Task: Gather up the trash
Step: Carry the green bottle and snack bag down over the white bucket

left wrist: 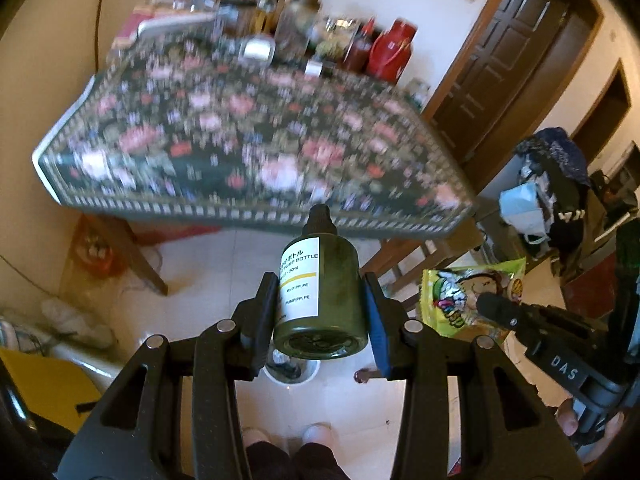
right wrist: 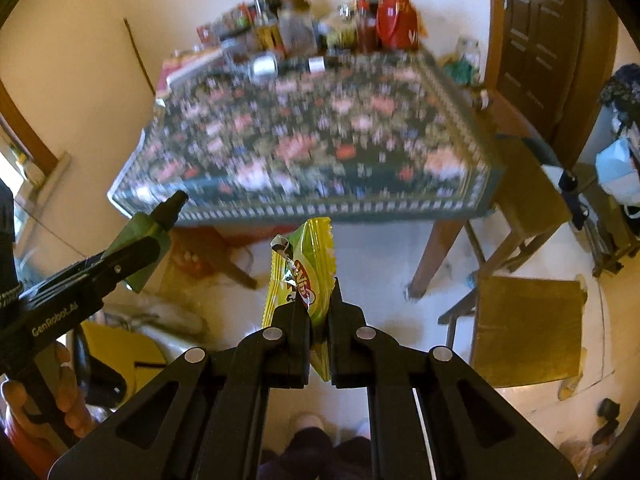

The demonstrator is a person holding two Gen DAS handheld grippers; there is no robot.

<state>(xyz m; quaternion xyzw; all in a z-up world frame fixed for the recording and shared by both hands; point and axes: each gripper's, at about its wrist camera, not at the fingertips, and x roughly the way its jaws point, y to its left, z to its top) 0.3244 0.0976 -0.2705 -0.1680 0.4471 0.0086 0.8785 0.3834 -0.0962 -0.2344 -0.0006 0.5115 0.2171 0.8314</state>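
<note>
The left gripper (left wrist: 320, 304) is clamped across the body of a dark green pump bottle (left wrist: 324, 300), its nozzle pointing toward the floral-clothed table (left wrist: 240, 140), while the right gripper (right wrist: 318, 312), jaws nearly together, pinches a yellow-green snack wrapper (right wrist: 304, 276) above the white floor.

- The left gripper (left wrist: 320, 304) is pointing steeply downward, its jaws clamping a green bottle (left wrist: 324, 296).
- The right gripper (right wrist: 318, 300) is tilting downward too, pinching a yellow snack wrapper (right wrist: 302, 272).
</note>
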